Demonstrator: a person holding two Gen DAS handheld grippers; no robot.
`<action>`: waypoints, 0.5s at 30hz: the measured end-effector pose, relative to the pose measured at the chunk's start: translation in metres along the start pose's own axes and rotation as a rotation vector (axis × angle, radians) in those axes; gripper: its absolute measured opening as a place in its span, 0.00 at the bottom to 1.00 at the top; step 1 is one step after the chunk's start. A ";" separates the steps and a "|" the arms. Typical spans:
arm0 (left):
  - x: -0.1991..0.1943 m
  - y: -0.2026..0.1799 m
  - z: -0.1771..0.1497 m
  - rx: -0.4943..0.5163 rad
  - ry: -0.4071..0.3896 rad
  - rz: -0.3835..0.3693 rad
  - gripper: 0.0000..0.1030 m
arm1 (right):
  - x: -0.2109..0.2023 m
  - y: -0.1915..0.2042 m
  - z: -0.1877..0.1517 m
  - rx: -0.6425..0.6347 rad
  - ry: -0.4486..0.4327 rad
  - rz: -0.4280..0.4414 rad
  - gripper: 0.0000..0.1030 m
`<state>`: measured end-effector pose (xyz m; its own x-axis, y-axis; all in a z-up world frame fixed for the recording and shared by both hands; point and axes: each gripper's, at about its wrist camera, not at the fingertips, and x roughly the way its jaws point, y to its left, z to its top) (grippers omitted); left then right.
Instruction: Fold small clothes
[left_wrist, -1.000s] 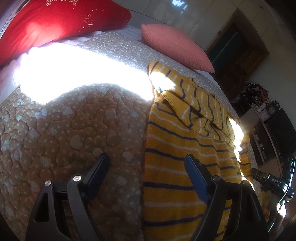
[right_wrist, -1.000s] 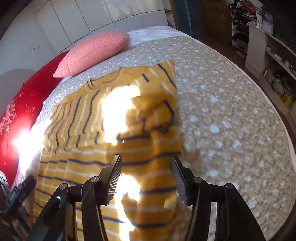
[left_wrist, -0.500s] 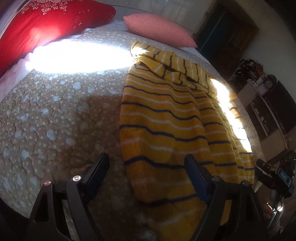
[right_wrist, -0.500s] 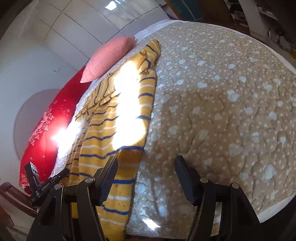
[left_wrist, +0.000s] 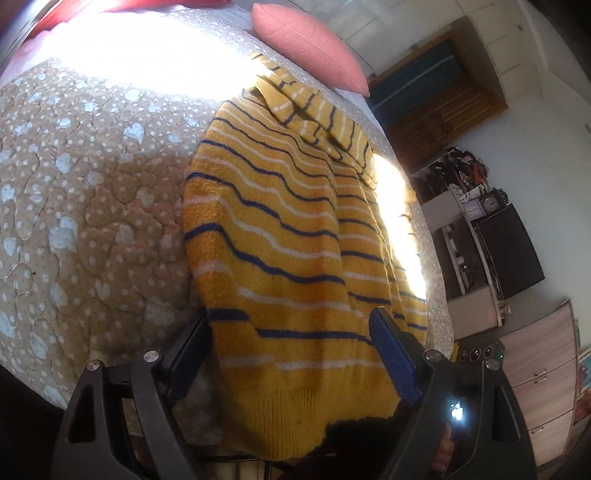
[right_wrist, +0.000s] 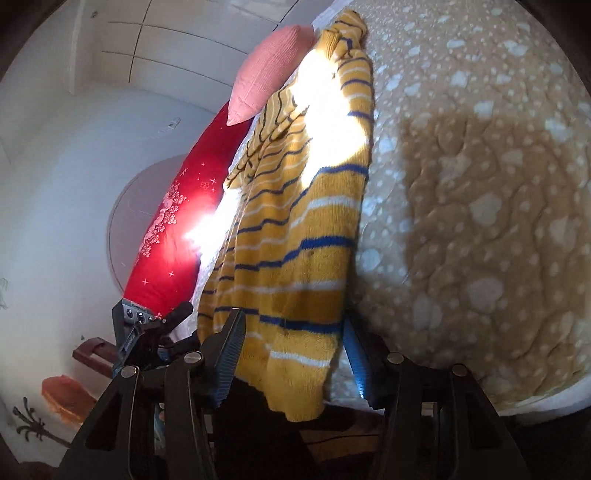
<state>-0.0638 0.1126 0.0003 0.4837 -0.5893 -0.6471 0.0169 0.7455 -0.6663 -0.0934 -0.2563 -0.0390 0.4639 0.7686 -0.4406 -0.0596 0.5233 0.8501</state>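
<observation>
A yellow knit sweater (left_wrist: 280, 236) with blue and white stripes lies lengthwise on the bed, sleeves folded in, its ribbed hem hanging over the bed's near edge. It also shows in the right wrist view (right_wrist: 295, 258). My left gripper (left_wrist: 291, 354) is open, its jaws on either side of the hem's left part. My right gripper (right_wrist: 291, 347) is open, its jaws on either side of the hem's right corner. Neither grips the cloth. The left gripper also shows in the right wrist view (right_wrist: 155, 332).
The bed has a tan quilted cover (left_wrist: 85, 206) with pale spots. A pink pillow (left_wrist: 306, 44) and a red pillow (right_wrist: 173, 225) lie at the head. Shelves and a black cabinet (left_wrist: 506, 251) stand to the right. Bright sun patches cross the bed.
Both grippers have pulled back from over the sweater's middle to the bed's near edge, down to the hanging hem. Both stayed open.
</observation>
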 end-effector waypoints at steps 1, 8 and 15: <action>0.001 0.002 0.002 -0.017 0.000 -0.021 0.86 | 0.005 0.004 -0.001 -0.009 0.007 0.006 0.57; 0.006 -0.012 0.000 -0.023 0.019 -0.013 0.75 | 0.042 0.022 -0.005 0.000 0.047 0.043 0.56; 0.015 0.008 0.005 -0.164 0.078 0.081 0.07 | 0.046 0.024 0.000 -0.017 0.060 -0.077 0.15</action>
<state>-0.0516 0.1112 -0.0130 0.4084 -0.5566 -0.7234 -0.1649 0.7345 -0.6583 -0.0735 -0.2082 -0.0394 0.4139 0.7462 -0.5215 -0.0410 0.5876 0.8081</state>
